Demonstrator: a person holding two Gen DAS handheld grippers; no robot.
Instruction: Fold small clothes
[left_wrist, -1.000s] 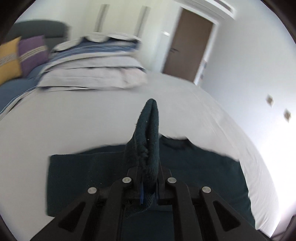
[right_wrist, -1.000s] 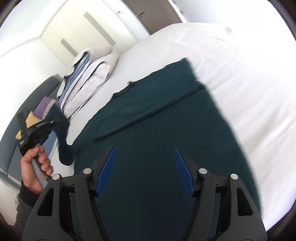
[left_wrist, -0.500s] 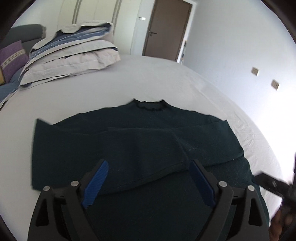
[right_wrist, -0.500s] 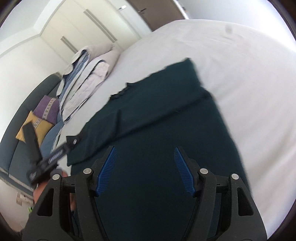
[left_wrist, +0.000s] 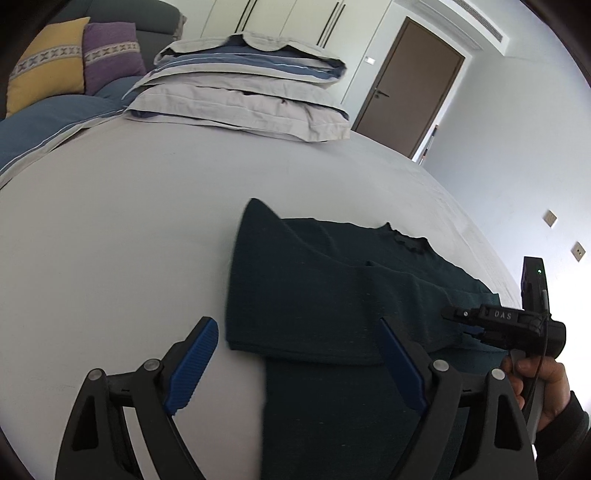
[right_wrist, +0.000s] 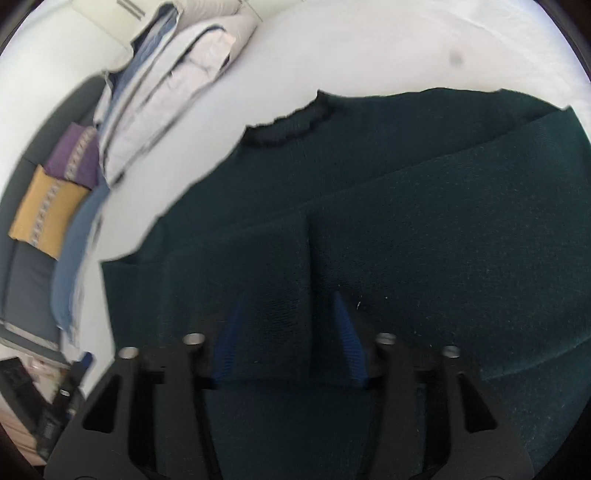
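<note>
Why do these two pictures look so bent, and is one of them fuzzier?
Both are fisheye views, so the bed bulges and corners go black. The left wrist view is mostly sharp; the right wrist view is smeared, the dark sweater edges ragged, and the right tongs dim.

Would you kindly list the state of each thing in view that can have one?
Sweater: lying flat on the bed, both sleeves folded in across the chest.
Left tongs: open, empty, above the sweater's left edge.
Right tongs: open, low over the folded sleeves, gripping nothing.
Door: closed.
Pillows: stacked at the head of the bed.
Bed sheet: spread smooth.
</note>
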